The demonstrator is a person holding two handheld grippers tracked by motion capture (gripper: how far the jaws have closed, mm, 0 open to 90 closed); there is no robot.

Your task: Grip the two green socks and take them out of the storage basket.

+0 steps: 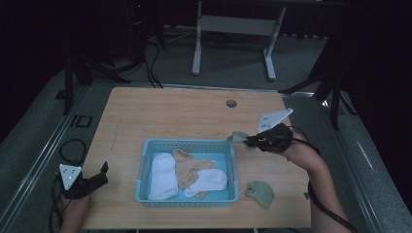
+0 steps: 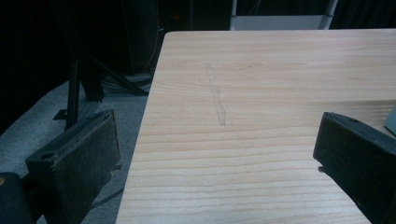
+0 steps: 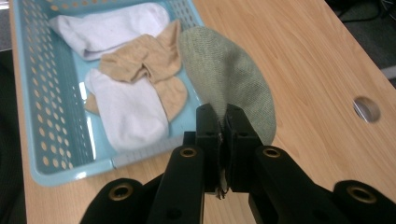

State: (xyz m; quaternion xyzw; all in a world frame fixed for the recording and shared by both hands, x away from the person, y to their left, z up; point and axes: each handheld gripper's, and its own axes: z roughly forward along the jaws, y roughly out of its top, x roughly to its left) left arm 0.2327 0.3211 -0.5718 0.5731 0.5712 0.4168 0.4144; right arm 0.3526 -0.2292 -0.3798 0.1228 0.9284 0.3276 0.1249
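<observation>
Right tool [image 1: 248,141] is clamped shut on a green sock [image 3: 229,84], pinching it by one end so the rest hangs out in front of the jaws. It's held up off the table [image 1: 194,116], just outside the right wall of the blue basket [image 1: 232,167], toward the far right corner of that basket. So the drop spot lies to the tool's left and a bit toward the near edge, and the sock's long axis already points that way, out from the jaws across the rim. My guess is the next move is just a short carry over the wall and a release.

Inside the basket: two white socks [image 1: 163,175] and a tan one [image 1: 190,167] bunched in the middle. A second green sock [image 1: 260,193] lies crumpled on the table near the near-right corner, close to the right forearm, so the right hand is clearly the nearer one for that too.

Left tool [image 1: 97,177] sits by the near-left corner with its jaws wide open and nothing between them, well apart from everything.

Funny thing: the right gripper view shows how tightly the jaws bite the sock's edge, which is just a blob from the high view. The high view, though, gives you the loose sock on the table.
</observation>
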